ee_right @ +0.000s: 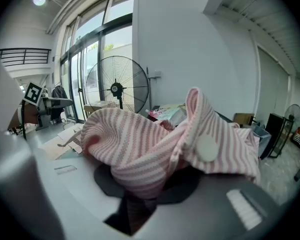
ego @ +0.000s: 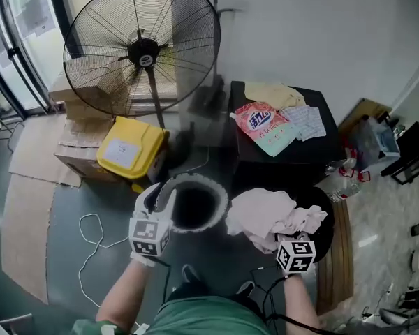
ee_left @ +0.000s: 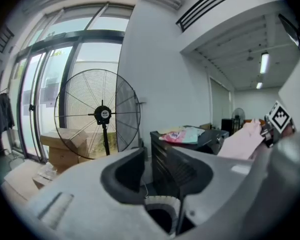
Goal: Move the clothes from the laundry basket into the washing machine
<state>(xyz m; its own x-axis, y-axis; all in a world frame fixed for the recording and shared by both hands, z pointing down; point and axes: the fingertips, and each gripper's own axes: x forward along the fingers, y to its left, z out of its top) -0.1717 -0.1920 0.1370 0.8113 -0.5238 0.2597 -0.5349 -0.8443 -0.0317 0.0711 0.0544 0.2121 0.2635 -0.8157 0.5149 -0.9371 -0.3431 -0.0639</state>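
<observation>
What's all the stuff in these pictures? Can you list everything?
fan: one, black, against the back wall
cardboard boxes: several, brown, behind and below the fan
yellow container: one, beside the boxes, left of centre
white-rimmed opening: one, round, dark inside, centre floor
cabinet: one, black, right of the fan
detergent bag: one, pink and mint, on the cabinet
clothes: a bundle, pale pink, right of the opening
striped garment: one, pink and white, pinched in the right gripper
left gripper: grey, jaws open, empty, at the opening
right gripper: grey, shut on the striped garment
</observation>
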